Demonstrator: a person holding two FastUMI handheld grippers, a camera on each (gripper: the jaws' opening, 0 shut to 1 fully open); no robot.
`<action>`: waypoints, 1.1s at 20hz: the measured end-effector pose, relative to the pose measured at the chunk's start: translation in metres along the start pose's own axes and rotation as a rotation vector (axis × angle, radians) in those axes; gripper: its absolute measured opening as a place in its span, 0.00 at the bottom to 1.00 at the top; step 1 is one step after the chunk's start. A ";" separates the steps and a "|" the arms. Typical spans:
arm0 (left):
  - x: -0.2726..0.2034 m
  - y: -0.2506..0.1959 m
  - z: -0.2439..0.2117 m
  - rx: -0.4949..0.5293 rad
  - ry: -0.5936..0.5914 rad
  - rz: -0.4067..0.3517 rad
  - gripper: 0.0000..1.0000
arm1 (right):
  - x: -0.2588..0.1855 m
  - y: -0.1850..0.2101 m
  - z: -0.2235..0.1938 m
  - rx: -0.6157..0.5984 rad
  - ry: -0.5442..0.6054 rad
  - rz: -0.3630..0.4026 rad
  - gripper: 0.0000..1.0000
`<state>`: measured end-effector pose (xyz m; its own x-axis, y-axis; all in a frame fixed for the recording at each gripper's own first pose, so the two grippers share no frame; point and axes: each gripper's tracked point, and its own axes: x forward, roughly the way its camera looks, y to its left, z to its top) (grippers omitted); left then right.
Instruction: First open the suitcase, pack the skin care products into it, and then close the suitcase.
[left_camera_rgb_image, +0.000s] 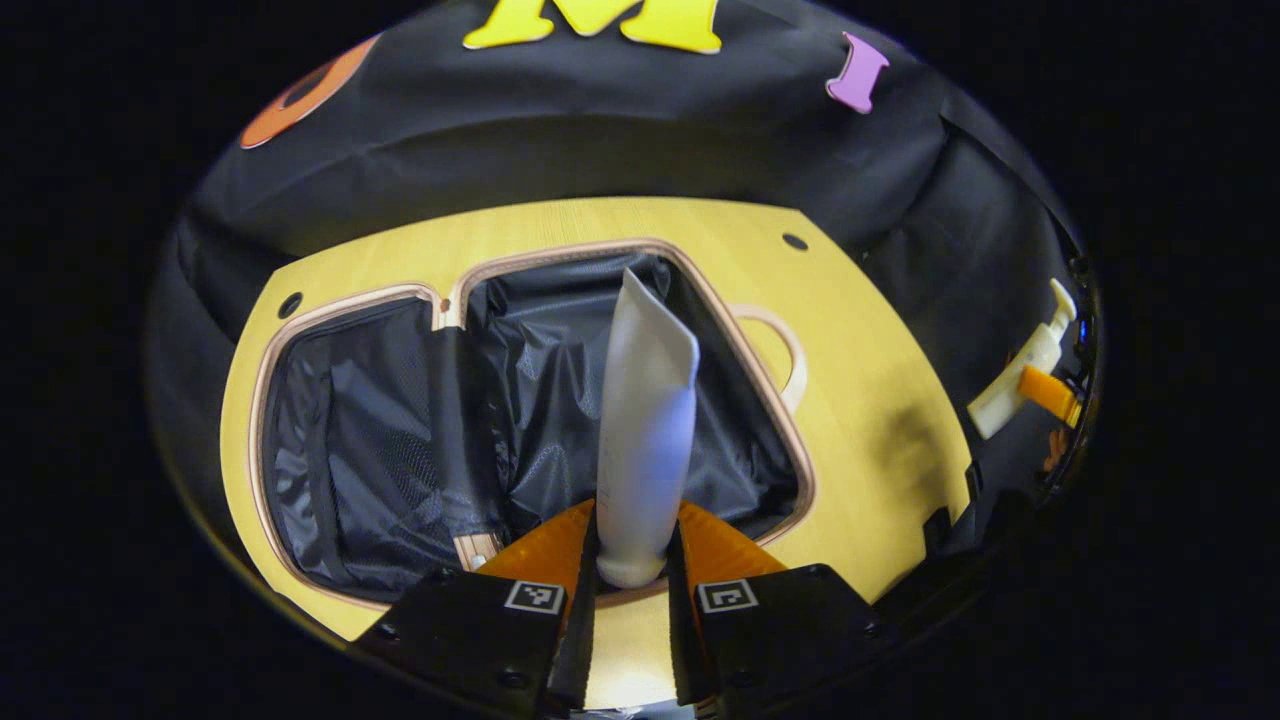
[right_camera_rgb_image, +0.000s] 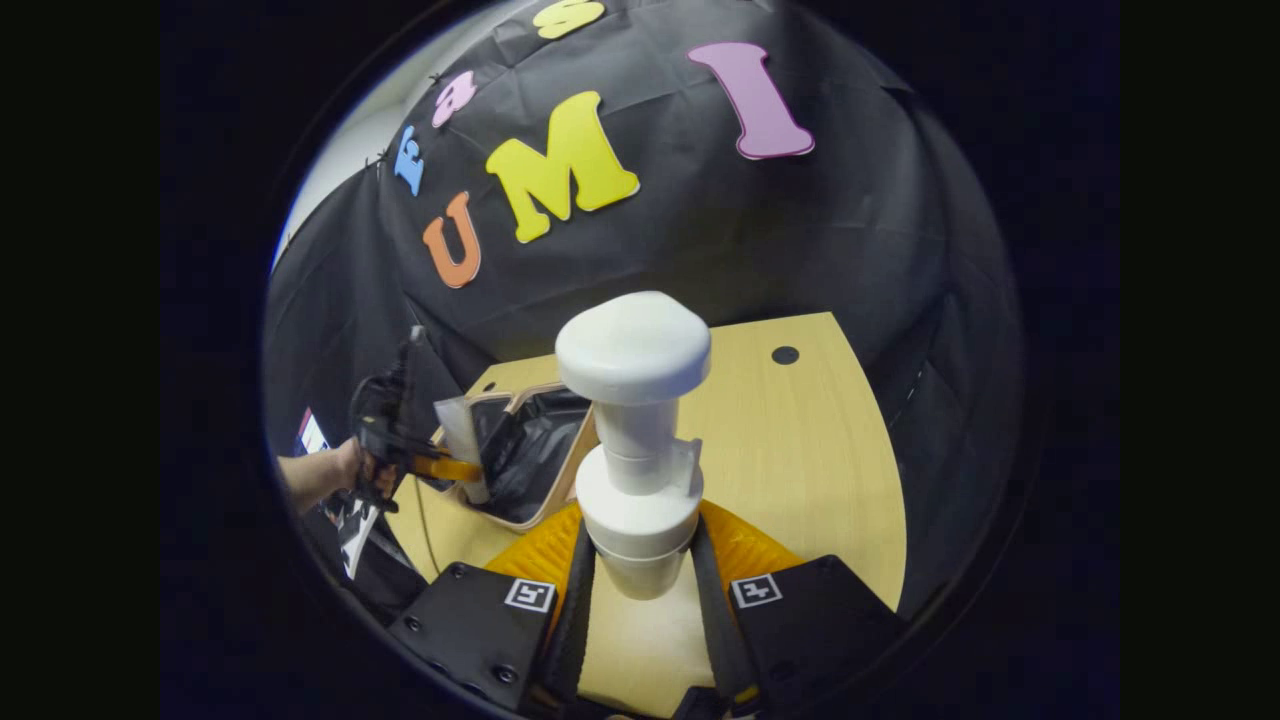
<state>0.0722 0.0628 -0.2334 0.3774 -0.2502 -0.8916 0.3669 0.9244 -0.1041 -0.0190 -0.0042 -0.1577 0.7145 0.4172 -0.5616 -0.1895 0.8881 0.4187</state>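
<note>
Suitcase (left_camera_rgb_image: 400, 440) lies open on the table (left_camera_rgb_image: 870, 420), two dark-lined halves beyond the left gripper (left_camera_rgb_image: 632, 560), whose fingers clamp one white tube (left_camera_rgb_image: 645, 430) by its cap, long axis pointing away over the case. The right gripper view adds a hand (right_camera_rgb_image: 320, 475) behind that gripper; the right gripper (right_camera_rgb_image: 640, 560) fingers squeeze one upright pump bottle (right_camera_rgb_image: 635, 440).

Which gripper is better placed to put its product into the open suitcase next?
Left. The left gripper holds the white tube directly above the open suitcase; the right gripper holds the pump bottle farther away.
</note>
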 end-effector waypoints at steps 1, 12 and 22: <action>0.010 0.006 -0.002 0.010 0.041 0.001 0.34 | -0.006 0.003 0.000 -0.006 -0.003 -0.003 0.47; 0.066 0.032 -0.001 0.003 0.201 0.102 0.34 | -0.039 0.004 -0.001 0.022 -0.041 -0.068 0.47; 0.039 0.043 0.016 -0.182 -0.005 0.236 0.46 | -0.020 0.030 -0.003 -0.076 -0.007 -0.016 0.47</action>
<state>0.1165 0.0883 -0.2655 0.4387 -0.0233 -0.8983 0.1102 0.9935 0.0281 -0.0412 0.0148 -0.1356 0.7223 0.4019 -0.5628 -0.2285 0.9068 0.3543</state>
